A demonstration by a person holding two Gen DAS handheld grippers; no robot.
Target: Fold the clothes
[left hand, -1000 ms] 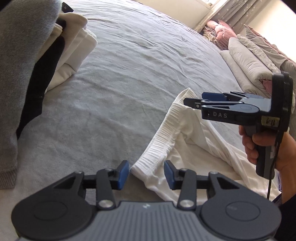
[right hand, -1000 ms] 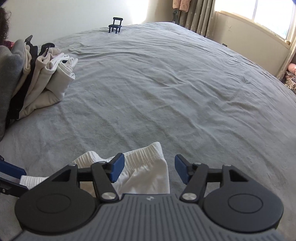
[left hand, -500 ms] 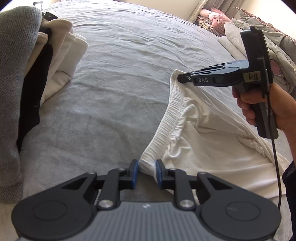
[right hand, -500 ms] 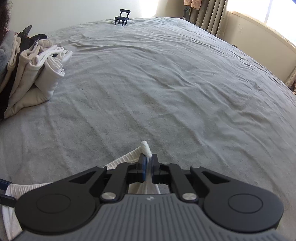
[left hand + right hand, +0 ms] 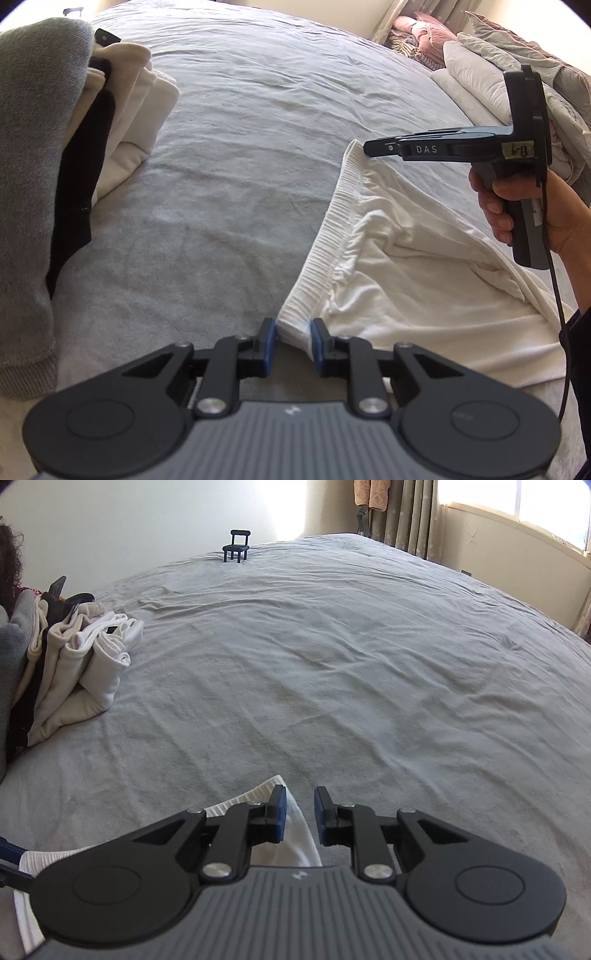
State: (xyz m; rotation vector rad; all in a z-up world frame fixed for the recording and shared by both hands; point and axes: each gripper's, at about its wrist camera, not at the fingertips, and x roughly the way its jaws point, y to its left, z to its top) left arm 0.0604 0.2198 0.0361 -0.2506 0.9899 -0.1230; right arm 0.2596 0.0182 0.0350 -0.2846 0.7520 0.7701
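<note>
On the bed: a grey cover (image 5: 332,657) fills most of both views, wrinkled all over.
White garment: a pair of white shorts (image 5: 406,280) lies rumpled on the cover in front of both tongs, ribbed waistband (image 5: 325,236) running from one tool to the other. The bottom right of it gets cut off behind the person's arm, so can't see how far it goes.
Left tongs (image 5: 292,345): pads a bit apart with the waistband corner sitting between them. The cloth touches the right pad, there's a sliver of gap at the left one, so not squeezing it as far as I can see.
Right tongs (image 5: 300,818): spread a little, the other waistband corner lies by the left pad and under it, nothing between the pads but grey cover. From the left camera the tip sits right at the cloth's corner, side-on, so the gap is hidden there.
Hand (image 5: 517,206): wrapped round the right tool's handle, cable hanging down from it.
Folded pile (image 5: 74,672): grey, black, cream and white pieces stacked at the left, well apart from the shorts. Its left side runs out of frame.
Far end: a tiny dark chair-shaped thing (image 5: 236,546) on the cover, too small to tell what it is.
Right edge: bunched-up bedding (image 5: 480,74), partly hidden by the tool.
</note>
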